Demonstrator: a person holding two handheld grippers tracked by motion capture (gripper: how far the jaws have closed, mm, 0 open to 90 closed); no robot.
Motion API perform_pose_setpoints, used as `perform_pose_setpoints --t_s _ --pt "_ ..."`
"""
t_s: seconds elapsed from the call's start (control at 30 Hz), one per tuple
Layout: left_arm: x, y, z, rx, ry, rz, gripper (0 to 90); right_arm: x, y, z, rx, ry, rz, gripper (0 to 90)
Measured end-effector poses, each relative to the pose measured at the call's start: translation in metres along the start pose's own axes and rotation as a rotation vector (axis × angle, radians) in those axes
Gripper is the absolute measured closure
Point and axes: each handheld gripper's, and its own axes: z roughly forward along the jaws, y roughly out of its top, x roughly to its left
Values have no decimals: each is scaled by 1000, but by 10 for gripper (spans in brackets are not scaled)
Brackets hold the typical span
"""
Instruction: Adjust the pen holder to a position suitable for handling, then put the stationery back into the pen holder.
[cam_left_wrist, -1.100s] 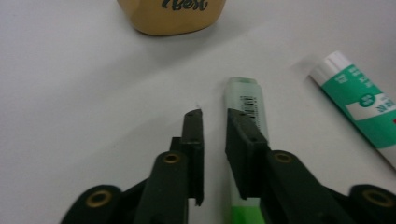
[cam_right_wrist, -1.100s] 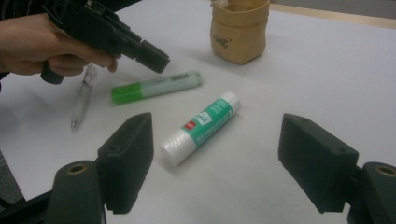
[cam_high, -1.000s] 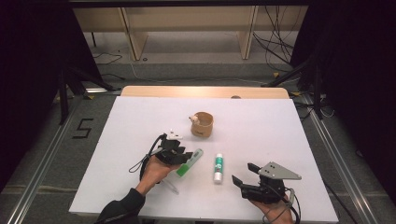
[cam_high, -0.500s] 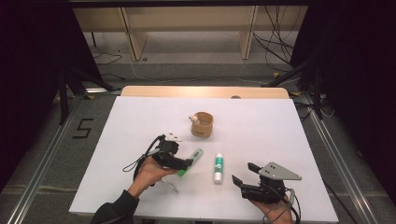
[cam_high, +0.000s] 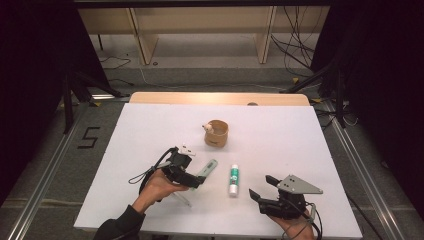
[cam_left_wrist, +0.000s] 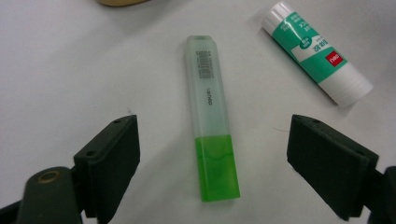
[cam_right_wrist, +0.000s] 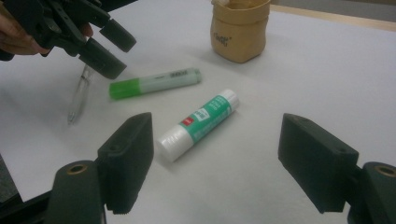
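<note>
Highlighter (cam_left_wrist: 211, 122) lay flat on the white worktop (cam_high: 300, 145), its green cap end toward the person and its pale barrel pointing away, between the jaws of the left tool (cam_left_wrist: 229, 158). Those jaws stood wide apart, one on each side of the green end, touching nothing. In the high view the left tool (cam_high: 192, 181) sat low over the near end of the highlighter (cam_high: 206, 168), held in the person's left hand (cam_high: 156, 187).

Just beside the highlighter lay a glue stick (cam_high: 233, 179) with a green and white label, apart from it. A clear pen (cam_right_wrist: 79, 98) lay on the worktop below the left tool, near the highlighter's green end.

Farther back stood a small tan paper cup (cam_high: 216, 133), upright, with something pale at its rim.

The right tool (cam_high: 261, 187) rested near the front edge of the worktop, its jaws also spread wide and empty. In the right gripper view the glue stick (cam_right_wrist: 198, 123) lay ahead of those jaws, with the highlighter (cam_right_wrist: 154, 83) and cup (cam_right_wrist: 239, 29) beyond it.
</note>
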Motion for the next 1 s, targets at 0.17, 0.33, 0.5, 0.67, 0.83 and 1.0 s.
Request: perform_pose_setpoints --t_s 0.17,0.33,0.5,0.67,0.83,1.0 --pt "-4 -1 7 44 17 26 172 1 0 1 4 1 -1 276" --pt "-6 -1 13 85 23 45 178 1 0 1 7 2 -1 276" --pt "-8 0 19 117 32 61 203 1 -1 2 8 -1 -5 276" --pt "-8 0 26 153 31 72 262 1 -1 3 13 0 -2 276" --pt "-6 0 30 163 40 77 382 1 -1 4 12 2 -4 276" --pt "-8 1 29 167 63 94 476 1 -2 5 17 4 -8 276"
